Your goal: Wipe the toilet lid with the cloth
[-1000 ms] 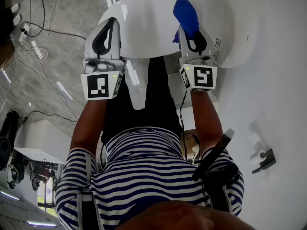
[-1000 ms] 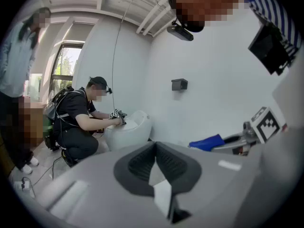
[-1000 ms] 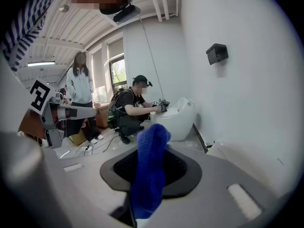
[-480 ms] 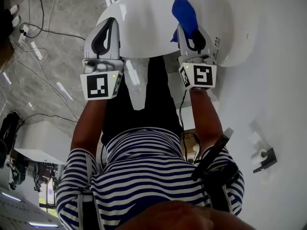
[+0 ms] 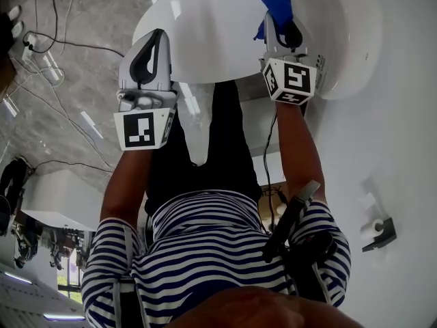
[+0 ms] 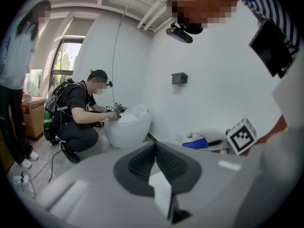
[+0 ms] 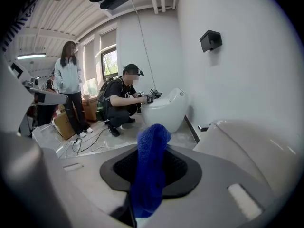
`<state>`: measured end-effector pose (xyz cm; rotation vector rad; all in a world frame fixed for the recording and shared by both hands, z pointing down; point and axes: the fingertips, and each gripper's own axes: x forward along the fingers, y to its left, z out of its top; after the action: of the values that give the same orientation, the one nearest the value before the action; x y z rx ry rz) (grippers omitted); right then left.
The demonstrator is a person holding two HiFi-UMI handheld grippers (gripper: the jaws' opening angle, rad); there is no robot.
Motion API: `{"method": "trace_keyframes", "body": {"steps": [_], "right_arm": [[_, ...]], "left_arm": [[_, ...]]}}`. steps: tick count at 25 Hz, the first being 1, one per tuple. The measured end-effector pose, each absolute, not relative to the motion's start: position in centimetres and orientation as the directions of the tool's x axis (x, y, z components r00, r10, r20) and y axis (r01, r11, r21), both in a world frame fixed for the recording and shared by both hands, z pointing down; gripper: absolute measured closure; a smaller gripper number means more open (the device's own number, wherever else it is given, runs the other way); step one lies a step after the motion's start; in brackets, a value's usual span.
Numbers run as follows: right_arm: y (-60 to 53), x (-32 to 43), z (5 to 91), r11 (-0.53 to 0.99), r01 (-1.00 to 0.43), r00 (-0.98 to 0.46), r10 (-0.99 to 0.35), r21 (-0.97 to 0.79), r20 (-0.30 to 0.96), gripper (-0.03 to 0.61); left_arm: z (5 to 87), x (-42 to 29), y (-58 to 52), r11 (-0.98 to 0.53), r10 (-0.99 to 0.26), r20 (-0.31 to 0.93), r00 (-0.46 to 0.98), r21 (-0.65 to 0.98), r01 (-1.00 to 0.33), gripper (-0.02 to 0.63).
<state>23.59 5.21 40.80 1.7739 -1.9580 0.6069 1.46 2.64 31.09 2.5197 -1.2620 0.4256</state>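
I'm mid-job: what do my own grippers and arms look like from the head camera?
The left gripper and right gripper are light grey, wedge-shaped shells with black ribbed pads lining the jaws. Each carries a white cube printed with black square markers. A thin black cable trails from the right one along the arm. The sleeves are short, striped navy and white.

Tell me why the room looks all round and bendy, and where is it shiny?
Both gripper views: the wide-angle lens bends the walls and leaves dark corners. Right gripper view: the blue cloth, very close, looks a bit soft. Head view: bright glare streaks lie on the white toilet lid.
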Motion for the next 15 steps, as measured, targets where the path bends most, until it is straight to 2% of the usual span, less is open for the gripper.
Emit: {"method": "trace_keyframes", "body": {"steps": [15], "right_arm": [[3.1, 24.1, 50.6, 0.111, -0.994, -0.085, -0.705, -0.009, 0.704, 0.468]], "left_arm": [[33.6, 1.3, 2.4, -0.561, -0.726, 0.393, 0.564, 0.136, -0.817, 0.612]]}}
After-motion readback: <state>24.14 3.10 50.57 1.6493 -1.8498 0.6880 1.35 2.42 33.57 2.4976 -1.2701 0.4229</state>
